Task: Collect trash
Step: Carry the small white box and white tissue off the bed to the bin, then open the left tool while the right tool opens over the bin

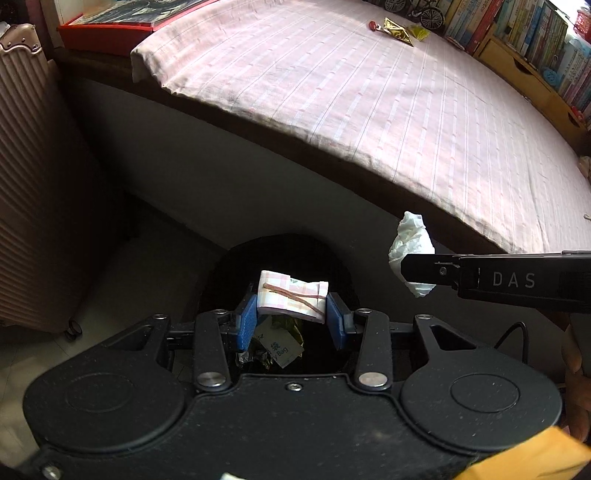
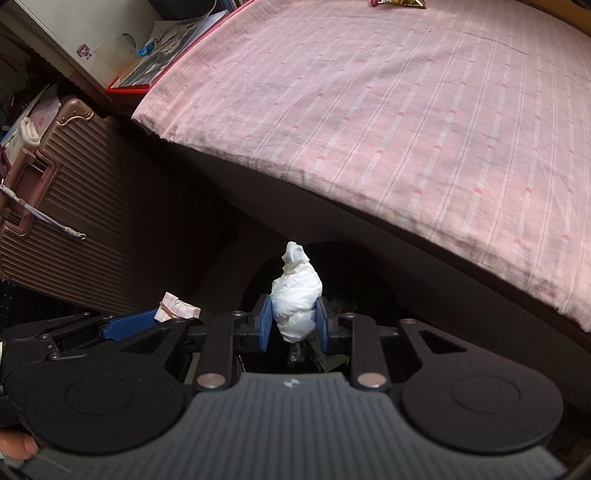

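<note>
My left gripper (image 1: 291,314) is shut on a folded pink-checked wrapper (image 1: 291,299) bound with a rubber band, held over the dark trash bin (image 1: 243,269) on the floor. Scraps and a printed bag (image 1: 279,349) lie inside the bin. My right gripper (image 2: 293,321) is shut on a crumpled white tissue (image 2: 295,295), also above the bin's opening (image 2: 369,280). In the left wrist view the right gripper (image 1: 417,273) comes in from the right with the tissue (image 1: 410,243). The left gripper's blue finger (image 2: 129,325) and wrapper (image 2: 175,308) show at the left of the right wrist view.
A bed with a pink striped sheet (image 1: 369,92) fills the upper right; gold and yellow wrappers (image 1: 400,29) and a small red item (image 1: 373,25) lie at its far side. A ribbed pink suitcase (image 2: 85,206) stands left of the bin. Bookshelves (image 1: 532,40) line the far wall.
</note>
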`<state>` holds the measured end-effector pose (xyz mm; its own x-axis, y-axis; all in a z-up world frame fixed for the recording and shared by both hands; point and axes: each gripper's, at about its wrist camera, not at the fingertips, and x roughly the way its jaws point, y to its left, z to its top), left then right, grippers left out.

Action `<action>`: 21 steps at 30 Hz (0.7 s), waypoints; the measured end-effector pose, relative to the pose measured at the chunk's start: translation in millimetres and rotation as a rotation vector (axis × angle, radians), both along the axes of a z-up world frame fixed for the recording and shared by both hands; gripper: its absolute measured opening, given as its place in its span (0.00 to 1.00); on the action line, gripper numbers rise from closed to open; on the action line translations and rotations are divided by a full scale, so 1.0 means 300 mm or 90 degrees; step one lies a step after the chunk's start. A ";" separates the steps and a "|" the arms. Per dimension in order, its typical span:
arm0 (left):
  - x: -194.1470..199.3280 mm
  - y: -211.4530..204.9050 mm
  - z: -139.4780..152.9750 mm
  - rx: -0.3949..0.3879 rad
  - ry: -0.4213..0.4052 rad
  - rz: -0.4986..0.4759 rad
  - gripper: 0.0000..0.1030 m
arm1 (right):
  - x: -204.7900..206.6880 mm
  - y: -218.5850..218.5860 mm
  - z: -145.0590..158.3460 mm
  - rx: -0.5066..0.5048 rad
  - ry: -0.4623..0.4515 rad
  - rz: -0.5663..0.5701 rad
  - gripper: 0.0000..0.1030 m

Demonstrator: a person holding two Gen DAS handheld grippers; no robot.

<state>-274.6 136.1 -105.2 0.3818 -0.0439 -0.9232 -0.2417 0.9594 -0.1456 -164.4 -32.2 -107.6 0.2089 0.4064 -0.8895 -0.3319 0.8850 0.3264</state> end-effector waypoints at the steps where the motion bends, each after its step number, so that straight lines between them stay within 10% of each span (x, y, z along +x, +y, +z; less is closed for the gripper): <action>1: 0.001 0.000 -0.003 0.000 0.002 0.000 0.37 | 0.001 0.006 -0.006 -0.002 0.002 0.003 0.31; 21: 0.041 0.028 -0.062 -0.025 0.041 0.002 0.37 | -0.004 0.039 -0.044 -0.007 0.026 0.013 0.37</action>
<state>-262.3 144.3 -123.8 0.3220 -0.0793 -0.9434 -0.2554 0.9523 -0.1672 -165.7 -20.4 -120.8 0.1638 0.4006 -0.9015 -0.3370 0.8816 0.3306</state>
